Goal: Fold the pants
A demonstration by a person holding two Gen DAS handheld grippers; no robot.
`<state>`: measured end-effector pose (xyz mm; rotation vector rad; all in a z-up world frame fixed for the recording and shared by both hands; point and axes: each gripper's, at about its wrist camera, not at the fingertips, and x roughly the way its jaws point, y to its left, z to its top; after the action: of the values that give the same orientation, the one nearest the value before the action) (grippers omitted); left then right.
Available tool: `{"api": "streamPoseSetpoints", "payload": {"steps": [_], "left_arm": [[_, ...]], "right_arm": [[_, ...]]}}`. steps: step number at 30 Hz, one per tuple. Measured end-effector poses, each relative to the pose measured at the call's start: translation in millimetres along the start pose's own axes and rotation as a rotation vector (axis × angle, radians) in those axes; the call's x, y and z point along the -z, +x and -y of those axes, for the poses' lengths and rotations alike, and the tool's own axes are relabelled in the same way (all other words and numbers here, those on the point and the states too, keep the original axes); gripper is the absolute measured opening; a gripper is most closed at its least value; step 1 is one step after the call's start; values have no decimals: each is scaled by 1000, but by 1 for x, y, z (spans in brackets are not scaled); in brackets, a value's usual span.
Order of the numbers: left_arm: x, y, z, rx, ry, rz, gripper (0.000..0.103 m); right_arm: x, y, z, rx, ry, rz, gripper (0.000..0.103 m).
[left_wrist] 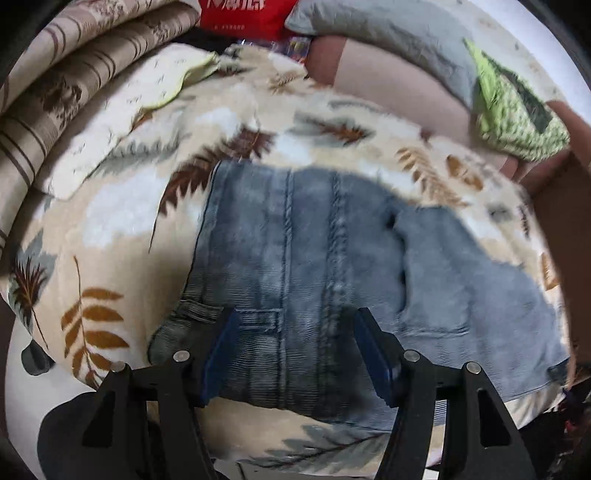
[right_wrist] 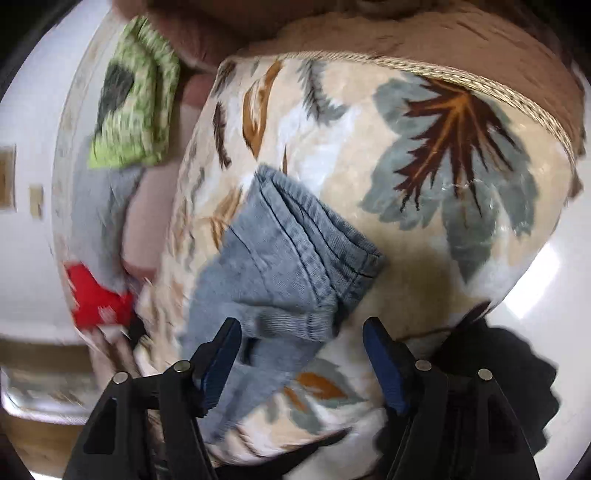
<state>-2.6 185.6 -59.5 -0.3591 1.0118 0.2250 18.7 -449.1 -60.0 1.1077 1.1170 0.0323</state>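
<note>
Light blue denim pants (left_wrist: 314, 266) lie folded on a leaf-print blanket (left_wrist: 110, 229). In the left wrist view my left gripper (left_wrist: 297, 325) is open, its blue pads spread over the waistband end, just above the fabric. In the right wrist view the pants (right_wrist: 280, 266) show their folded hem end. My right gripper (right_wrist: 301, 336) is open and hovers over that end, holding nothing.
A striped folded quilt (left_wrist: 66, 74) lies at the back left, a grey pillow (left_wrist: 388, 33) and a green knitted item (left_wrist: 517, 114) at the back right, a red pack (left_wrist: 240, 14) behind. A dark cloth (right_wrist: 498, 369) hangs at the blanket's edge (right_wrist: 480, 88) near the right gripper.
</note>
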Motion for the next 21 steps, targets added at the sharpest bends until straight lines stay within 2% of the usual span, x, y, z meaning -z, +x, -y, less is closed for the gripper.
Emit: {"api": "streamPoseSetpoints", "payload": {"steps": [3, 7, 9, 12, 13, 14, 15, 18, 21], "left_arm": [[2, 2, -3, 12, 8, 14, 65], [2, 3, -5, 28, 12, 27, 66], [0, 4, -7, 38, 15, 32, 66], [-2, 6, -7, 46, 17, 37, 67], [-2, 6, -7, 49, 18, 38, 67], [-2, 6, -8, 52, 18, 39, 67], [-2, 6, -9, 57, 17, 41, 67], [-1, 7, -10, 58, 25, 44, 67], [1, 8, -9, 46, 39, 47, 67]], "right_arm": [[-4, 4, 0, -40, 84, -34, 71], [5, 11, 6, -61, 192, -27, 71], [8, 10, 14, -63, 223, -39, 71], [6, 17, 16, -50, 251, -12, 70], [5, 20, 17, -41, 251, -4, 66], [6, 19, 18, -23, 233, 6, 31], [6, 17, 14, 10, 189, 16, 14], [3, 7, -14, 79, 33, 46, 13], [-8, -15, -60, 131, -129, 139, 12]]}}
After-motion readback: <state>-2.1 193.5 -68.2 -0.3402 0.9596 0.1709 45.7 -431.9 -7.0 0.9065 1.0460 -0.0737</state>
